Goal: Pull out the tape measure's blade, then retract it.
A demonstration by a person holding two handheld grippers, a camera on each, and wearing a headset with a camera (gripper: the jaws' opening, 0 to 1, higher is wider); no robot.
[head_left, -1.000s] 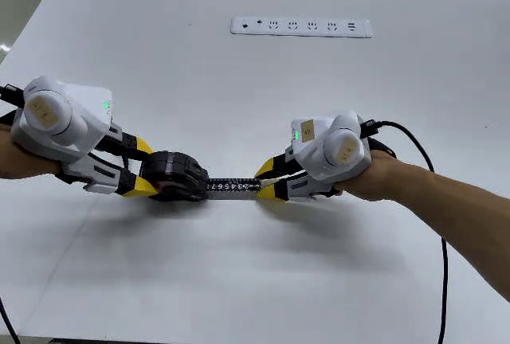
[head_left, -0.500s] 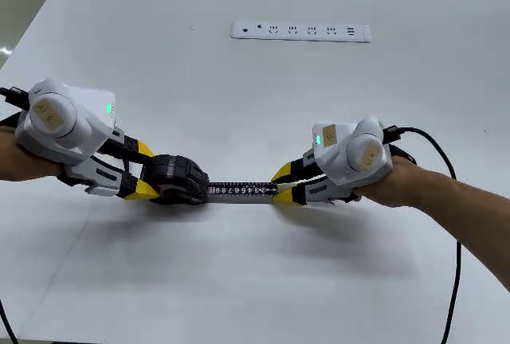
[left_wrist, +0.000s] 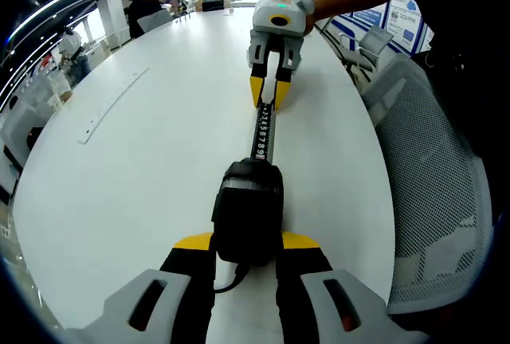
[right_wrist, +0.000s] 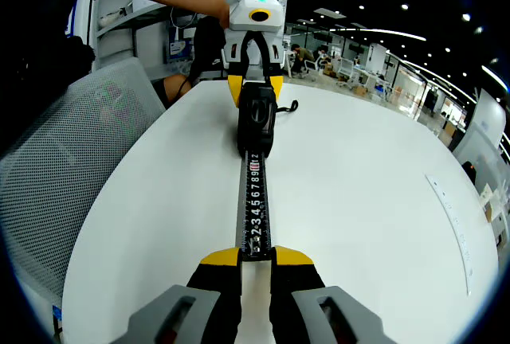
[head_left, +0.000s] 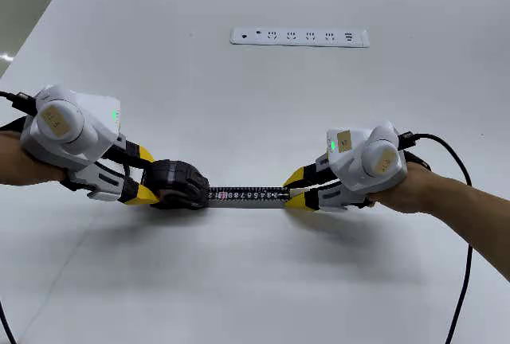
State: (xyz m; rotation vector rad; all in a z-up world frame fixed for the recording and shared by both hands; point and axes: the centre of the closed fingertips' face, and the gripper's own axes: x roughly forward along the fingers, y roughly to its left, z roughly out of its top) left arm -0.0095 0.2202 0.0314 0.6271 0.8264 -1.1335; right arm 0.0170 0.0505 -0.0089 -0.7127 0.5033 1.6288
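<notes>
- Table (head_left: pixel 239 89): carries every item below.
- Tape measure (head_left: pixel 177 185): on the table, left of centre, clamped between the jaws of the left gripper (head_left: pixel 145 173).
- Blade (head_left: pixel 247 193): runs rightward from the tape measure, low over the table; its end is pinched between the jaws of the right gripper (head_left: pixel 296 190).
- Power strip (head_left: pixel 300 37): behind the blade, well apart.
- Cable (head_left: pixel 458 201): right of the right gripper.
</notes>
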